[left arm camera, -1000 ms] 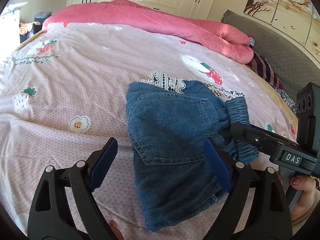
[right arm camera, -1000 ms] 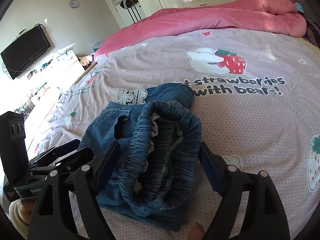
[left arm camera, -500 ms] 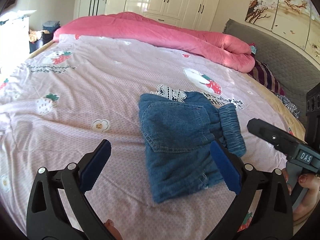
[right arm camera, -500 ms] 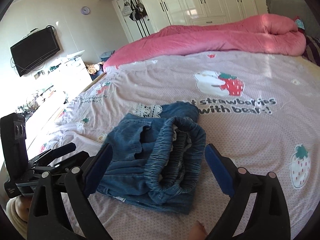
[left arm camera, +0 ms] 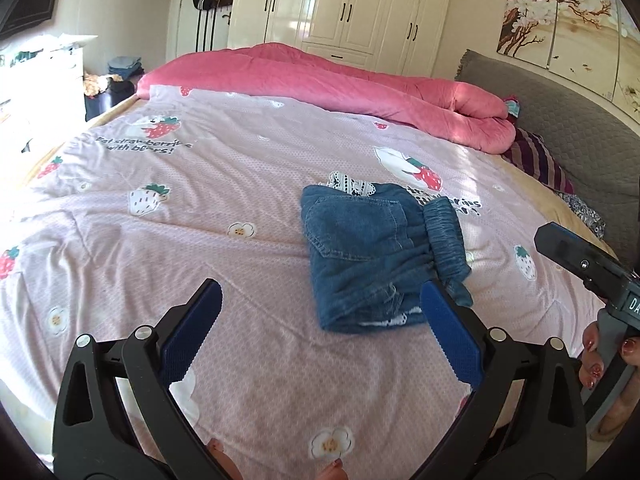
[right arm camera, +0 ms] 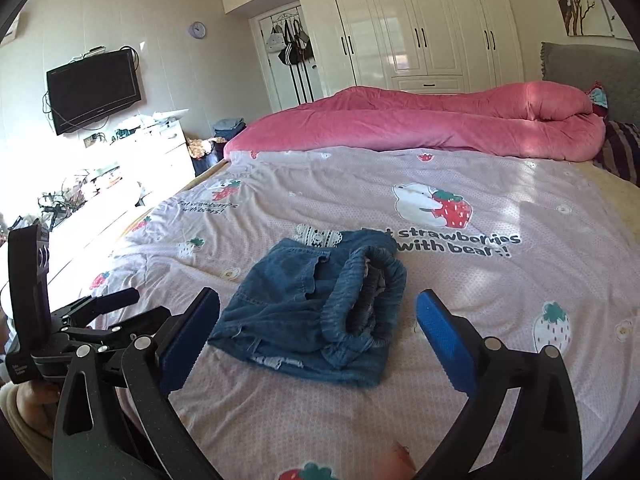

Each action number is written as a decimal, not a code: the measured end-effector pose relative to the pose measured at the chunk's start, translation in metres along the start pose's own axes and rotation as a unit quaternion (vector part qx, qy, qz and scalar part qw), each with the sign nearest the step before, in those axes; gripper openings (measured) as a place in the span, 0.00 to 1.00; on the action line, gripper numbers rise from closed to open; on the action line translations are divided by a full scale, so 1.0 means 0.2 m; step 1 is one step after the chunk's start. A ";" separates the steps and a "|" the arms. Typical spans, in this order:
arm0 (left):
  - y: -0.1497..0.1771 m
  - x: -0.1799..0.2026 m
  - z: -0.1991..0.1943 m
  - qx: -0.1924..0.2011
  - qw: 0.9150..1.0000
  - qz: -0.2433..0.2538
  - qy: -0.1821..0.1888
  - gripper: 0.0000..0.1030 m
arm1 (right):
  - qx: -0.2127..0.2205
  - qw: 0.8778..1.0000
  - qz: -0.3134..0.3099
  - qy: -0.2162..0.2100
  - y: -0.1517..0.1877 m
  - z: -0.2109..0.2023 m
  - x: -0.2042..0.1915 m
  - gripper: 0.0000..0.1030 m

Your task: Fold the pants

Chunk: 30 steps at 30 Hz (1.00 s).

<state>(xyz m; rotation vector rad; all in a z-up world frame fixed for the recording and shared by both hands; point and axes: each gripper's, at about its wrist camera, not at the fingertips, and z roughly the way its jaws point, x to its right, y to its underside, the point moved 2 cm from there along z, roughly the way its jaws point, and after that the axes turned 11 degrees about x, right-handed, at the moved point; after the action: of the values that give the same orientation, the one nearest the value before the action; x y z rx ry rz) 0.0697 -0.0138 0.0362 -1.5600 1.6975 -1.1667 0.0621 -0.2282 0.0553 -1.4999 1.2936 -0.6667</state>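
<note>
While the folded pants (left arm camera: 376, 256) lie on the bed (left arm camera: 200, 240), the left claw (left arm camera: 320, 316) and right claw (right arm camera: 318, 320) have just been opening and gape wide, holding nothing.

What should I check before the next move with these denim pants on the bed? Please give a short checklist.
1. Left gripper free of cloth: ok, jaws wide, having just been opening, nothing between them.
2. Right gripper free of cloth: ok, the same.
3. Denim pants folded into a compact bundle: ok.
4. Pants lying on the bedsheet, away from its edge: ok.
5. Fold tidy: not ok, white lace trim sticks out at the far side.
6. Layers underneath even: cannot tell.
</note>
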 end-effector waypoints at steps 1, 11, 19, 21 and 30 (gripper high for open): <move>0.01 0.00 -0.02 -0.001 1.000 0.002 -0.003 0.91 | -0.002 1.000 -0.003 0.001 0.01 -0.01 0.00 0.95; 0.15 0.00 -0.17 -0.015 1.000 -0.004 -0.007 0.91 | -0.013 1.000 -0.002 0.007 0.19 -0.20 -0.06 0.95; 0.29 0.04 -0.20 -0.034 0.999 -0.005 -0.011 0.91 | -0.031 0.999 0.005 0.018 0.28 -0.27 -0.03 0.96; 0.32 0.04 -0.21 -0.035 0.999 -0.011 -0.009 0.91 | -0.029 0.999 0.001 0.024 0.29 -0.28 -0.03 0.96; 0.43 0.09 -0.22 -0.053 0.999 -0.004 -0.004 0.91 | -0.054 0.998 -0.014 0.039 0.40 -0.27 -0.01 0.96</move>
<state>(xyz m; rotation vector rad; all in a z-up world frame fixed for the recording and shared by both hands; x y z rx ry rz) -0.0133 -0.0251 -0.0160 -1.6339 1.7746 -1.0877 -0.0173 -0.2381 0.0012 -1.5963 1.3898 -0.6894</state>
